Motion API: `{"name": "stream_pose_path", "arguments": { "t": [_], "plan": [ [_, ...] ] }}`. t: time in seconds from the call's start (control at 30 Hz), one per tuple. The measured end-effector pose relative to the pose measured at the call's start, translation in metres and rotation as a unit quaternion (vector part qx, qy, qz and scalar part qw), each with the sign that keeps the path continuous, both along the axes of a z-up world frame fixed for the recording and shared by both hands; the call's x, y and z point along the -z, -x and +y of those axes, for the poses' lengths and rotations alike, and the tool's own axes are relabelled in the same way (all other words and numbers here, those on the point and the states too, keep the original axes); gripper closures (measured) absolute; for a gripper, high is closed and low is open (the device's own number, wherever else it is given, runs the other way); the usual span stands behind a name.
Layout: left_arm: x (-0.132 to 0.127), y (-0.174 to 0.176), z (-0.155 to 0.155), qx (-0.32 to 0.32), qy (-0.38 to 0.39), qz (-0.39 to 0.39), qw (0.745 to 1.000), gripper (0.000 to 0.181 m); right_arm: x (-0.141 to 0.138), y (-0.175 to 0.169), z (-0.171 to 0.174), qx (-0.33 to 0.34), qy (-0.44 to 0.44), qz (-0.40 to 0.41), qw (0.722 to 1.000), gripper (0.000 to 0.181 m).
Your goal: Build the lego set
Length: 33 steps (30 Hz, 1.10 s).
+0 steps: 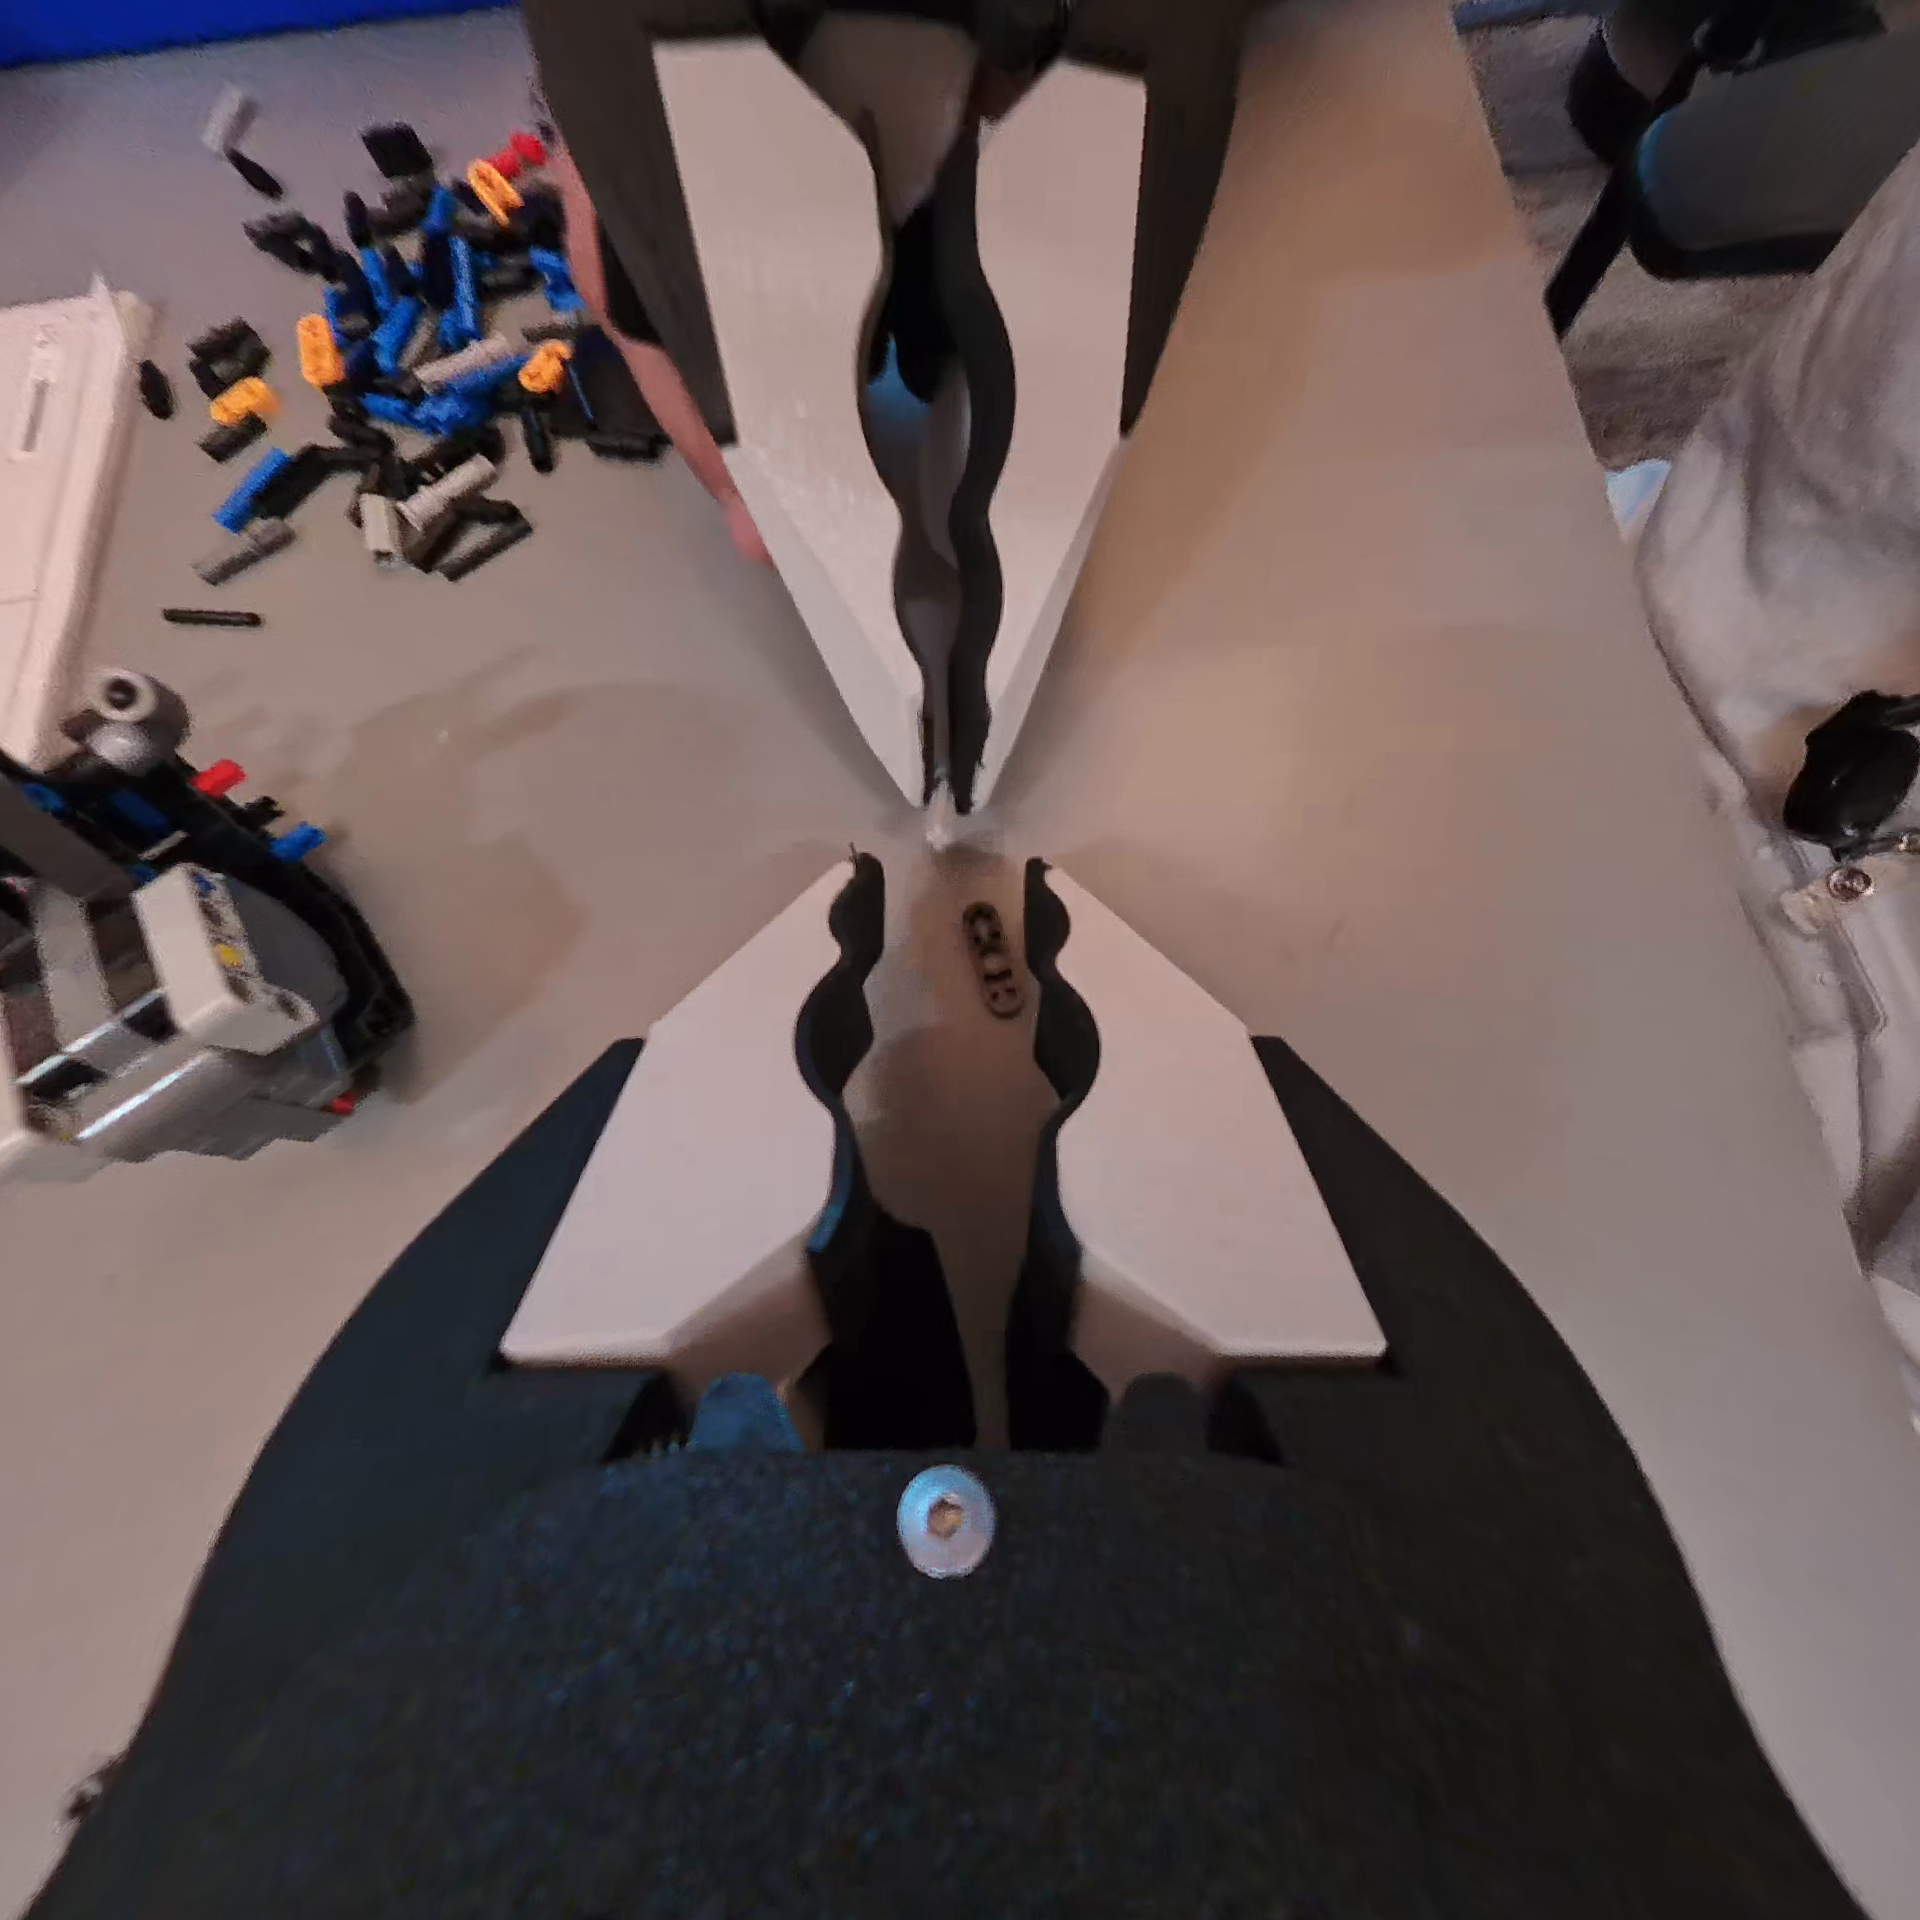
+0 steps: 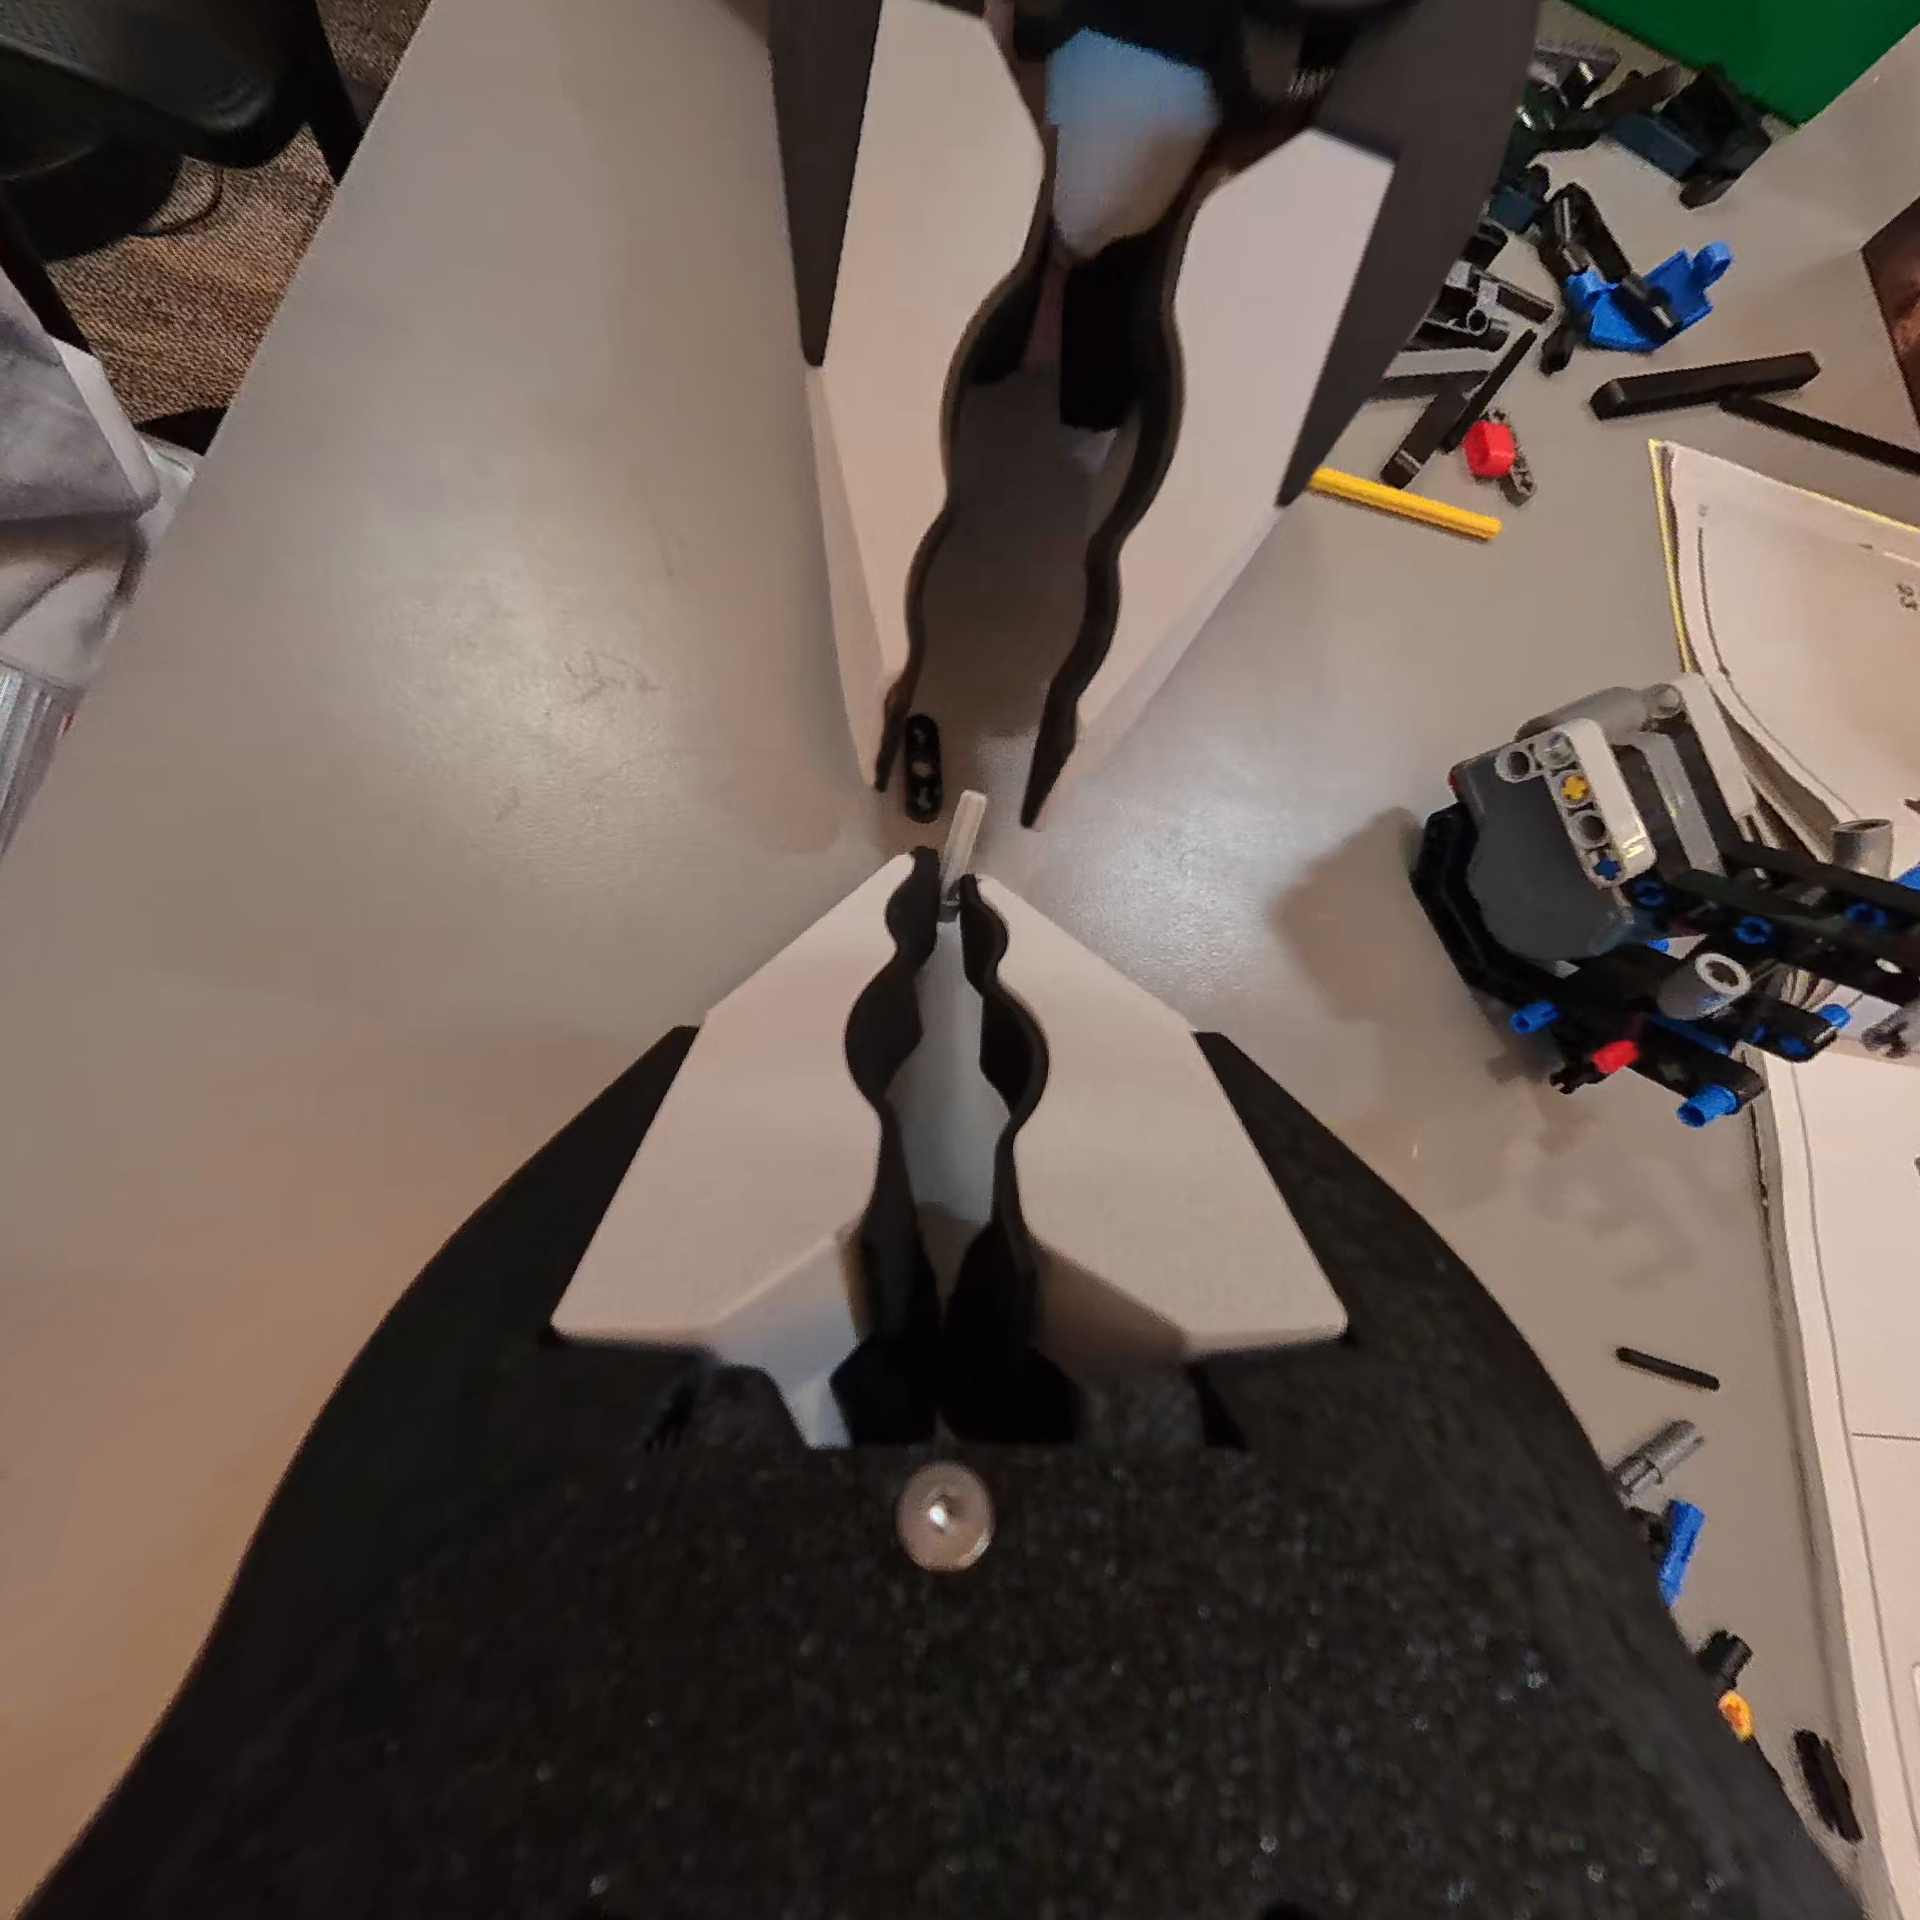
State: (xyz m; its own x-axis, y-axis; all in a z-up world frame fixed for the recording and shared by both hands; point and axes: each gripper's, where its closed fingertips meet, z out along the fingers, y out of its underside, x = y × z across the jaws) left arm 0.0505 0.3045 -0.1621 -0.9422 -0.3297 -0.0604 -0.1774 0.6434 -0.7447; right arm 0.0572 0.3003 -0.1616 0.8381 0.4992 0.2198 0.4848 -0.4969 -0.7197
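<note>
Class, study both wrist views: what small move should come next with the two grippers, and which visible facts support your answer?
Probably close the left gripper on the small black beam lying on the table between its open fingers. The right gripper is shut on a pale grey pin aimed toward the beam, so the beam likely needs holding before the pin can go in.

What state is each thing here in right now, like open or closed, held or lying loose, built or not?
Right gripper: shut on a small light grey pin.
Left gripper: open, holding nothing.
Small black beam: lying flat on the table between the left gripper's fingers.
Lego model: partly built, resting on the table.
Loose pieces: unsorted heap.
Instruction booklet: open.
</note>
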Motion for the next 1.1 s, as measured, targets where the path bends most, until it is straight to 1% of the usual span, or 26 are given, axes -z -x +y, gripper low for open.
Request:
{"name": "stream_pose_path", "arguments": {
  "t": [0.1,0.2,0.23,0.33,0.5,0.63,0.77,0.87,1.03,1.1],
  "plan": [
    [-0.007,-0.002,-0.003,-0.002,0.015,-0.019,1.000,0.161,0.001,0.001,0.001,-0.001,-0.001,-0.007,1.000,0.178],
    [-0.007,0.000,-0.007,0.008,0.017,-0.032,0.999,0.176,0.000,0.004,0.000,-0.008,-0.002,-0.015,1.000,0.178],
    [-0.008,0.000,-0.008,0.009,0.019,-0.038,0.999,0.178,0.000,0.005,0.000,-0.010,-0.004,-0.019,1.000,0.178],
    [-0.009,-0.002,-0.008,0.008,0.018,-0.048,0.999,0.178,-0.001,0.003,0.000,-0.007,-0.012,-0.030,0.999,0.178],
    [-0.018,-0.002,-0.011,0.008,0.032,-0.073,0.997,0.179,-0.007,0.004,0.006,0.006,-0.034,-0.023,0.999,0.175],
    [-0.017,-0.003,-0.011,0.008,0.021,-0.088,0.996,0.179,-0.005,0.003,0.006,0.008,-0.039,-0.025,0.999,0.176],
    [-0.023,-0.008,-0.009,-0.008,0.043,-0.087,0.995,0.178,-0.012,-0.002,0.008,0.021,-0.047,-0.007,0.999,0.178],
    [-0.032,-0.009,-0.007,-0.009,0.058,-0.092,0.994,0.178,-0.020,-0.006,0.008,0.022,-0.068,-0.026,0.997,0.178],
    [-0.030,-0.009,-0.008,-0.007,0.046,-0.107,0.993,0.180,-0.017,-0.006,0.007,0.026,-0.057,-0.026,0.998,0.178],
    [-0.032,-0.007,-0.011,-0.003,0.056,-0.106,0.993,0.181,-0.017,-0.002,0.008,0.019,-0.058,-0.026,0.998,0.178]
  ]
}}
